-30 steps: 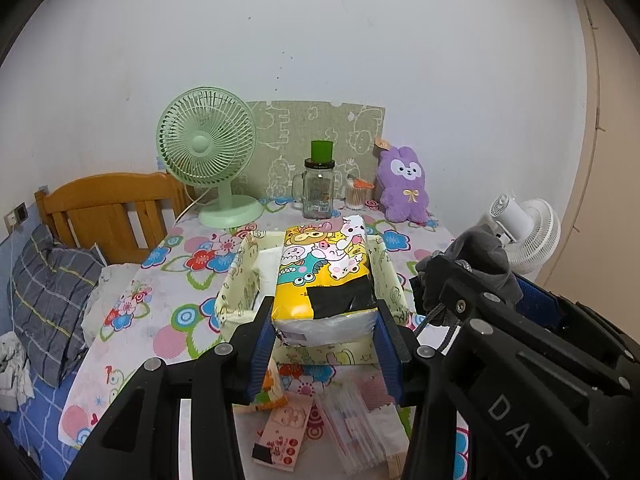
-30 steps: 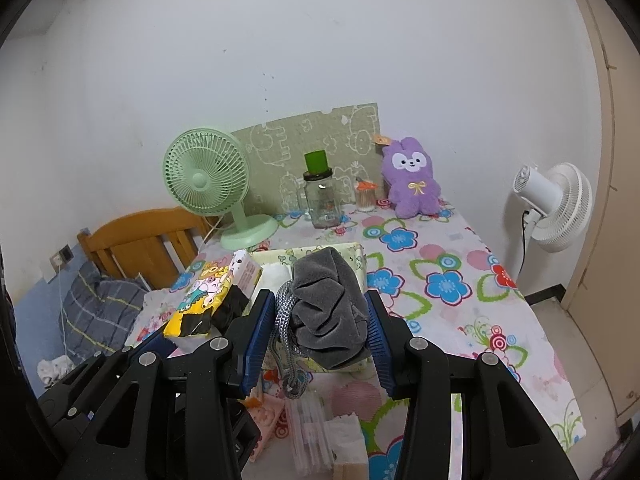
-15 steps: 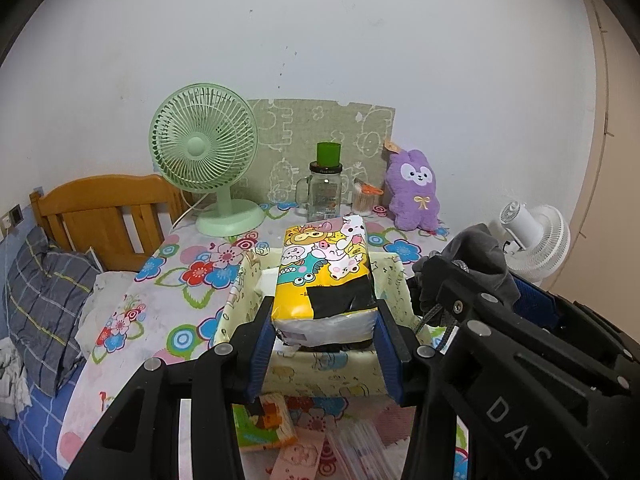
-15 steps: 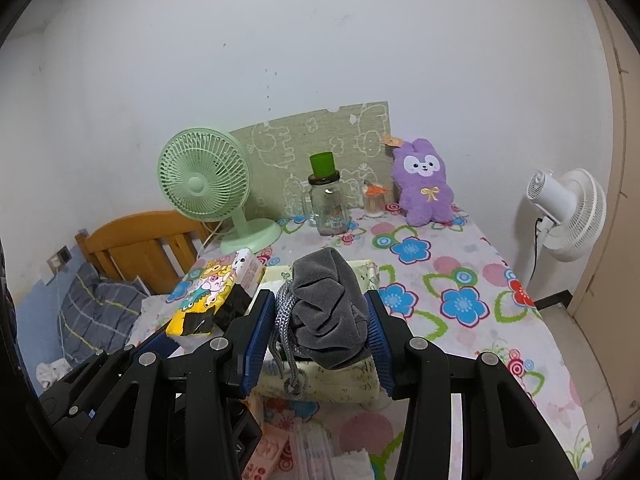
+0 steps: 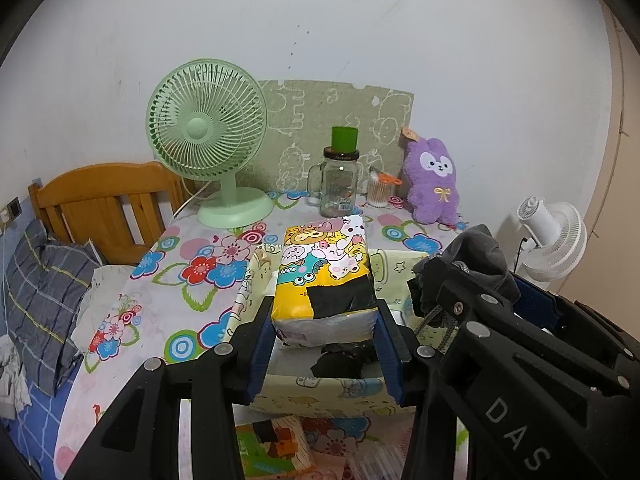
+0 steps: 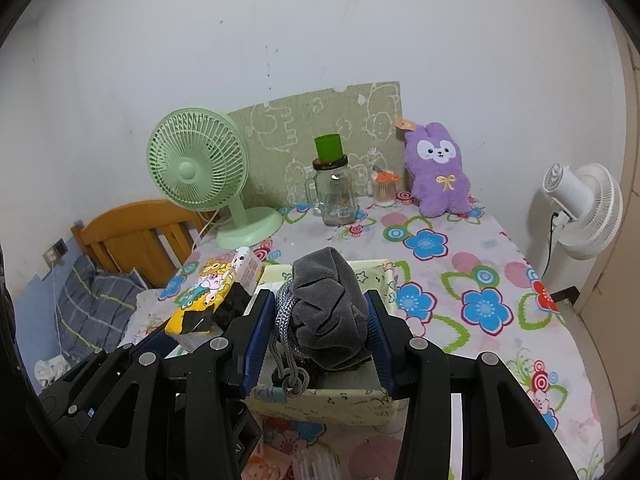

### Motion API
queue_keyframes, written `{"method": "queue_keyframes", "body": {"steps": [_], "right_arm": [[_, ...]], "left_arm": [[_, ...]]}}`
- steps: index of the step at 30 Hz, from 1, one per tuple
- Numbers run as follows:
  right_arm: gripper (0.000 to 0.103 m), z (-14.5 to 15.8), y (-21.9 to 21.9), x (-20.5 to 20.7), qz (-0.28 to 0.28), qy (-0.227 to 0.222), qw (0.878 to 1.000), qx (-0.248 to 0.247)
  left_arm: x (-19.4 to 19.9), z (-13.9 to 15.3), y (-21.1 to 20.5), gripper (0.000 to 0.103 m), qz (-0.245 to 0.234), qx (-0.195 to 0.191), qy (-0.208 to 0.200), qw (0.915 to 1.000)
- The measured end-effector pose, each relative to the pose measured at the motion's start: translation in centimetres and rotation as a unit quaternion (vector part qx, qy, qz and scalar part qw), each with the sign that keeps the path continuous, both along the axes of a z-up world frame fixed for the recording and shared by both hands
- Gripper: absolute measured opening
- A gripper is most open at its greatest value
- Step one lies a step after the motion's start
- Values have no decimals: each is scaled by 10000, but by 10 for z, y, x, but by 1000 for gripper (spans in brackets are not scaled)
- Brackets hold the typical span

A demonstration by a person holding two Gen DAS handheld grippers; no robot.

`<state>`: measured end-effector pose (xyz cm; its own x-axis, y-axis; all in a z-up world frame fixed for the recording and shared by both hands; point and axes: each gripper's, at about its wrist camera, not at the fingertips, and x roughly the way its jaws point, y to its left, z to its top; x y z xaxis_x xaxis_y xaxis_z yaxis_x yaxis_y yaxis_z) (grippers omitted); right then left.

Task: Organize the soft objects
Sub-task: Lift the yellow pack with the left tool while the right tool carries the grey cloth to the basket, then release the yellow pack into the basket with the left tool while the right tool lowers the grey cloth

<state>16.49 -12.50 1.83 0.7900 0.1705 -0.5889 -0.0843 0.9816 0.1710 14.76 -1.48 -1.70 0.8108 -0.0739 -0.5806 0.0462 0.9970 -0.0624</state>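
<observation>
My left gripper (image 5: 324,340) is shut on a yellow cartoon-print tissue pack (image 5: 324,272) and holds it over a pale yellow-green fabric box (image 5: 320,392) on the flowered table. My right gripper (image 6: 322,340) is shut on a grey drawstring pouch (image 6: 328,312), also over the box (image 6: 340,400). The pack shows at the left in the right wrist view (image 6: 204,300). The pouch shows at the right in the left wrist view (image 5: 480,256). Something dark (image 5: 340,362) lies inside the box.
At the back stand a green fan (image 5: 208,140), a glass jar with a green cup on top (image 5: 340,184), a cotton swab pot (image 5: 378,192) and a purple plush rabbit (image 5: 434,180). A wooden headboard (image 5: 100,200) and bedding are left, a white fan (image 6: 580,208) right. Small packets (image 5: 276,448) lie in front of the box.
Both grippers have moved forward over the table with their loads. The box now lies directly under them, and the small packets have slid toward the bottom edge of view.
</observation>
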Motion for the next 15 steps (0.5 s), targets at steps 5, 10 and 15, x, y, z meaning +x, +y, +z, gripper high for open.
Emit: {"method": "queue_keyframes", "body": {"steps": [5,10,15], "right_arm": [[49,-8,4,11,33,90,9999,-36],[49,-18,7,21,22,204,9998,-58],[49,-30,9,28,30,339,9994,-61]], "left_arm": [[8,-7,3,48,33,-2,94,10000],[17,-16,4,48,64,153,248,9996],[21,-27,5,48,50,232,408,9989]]}}
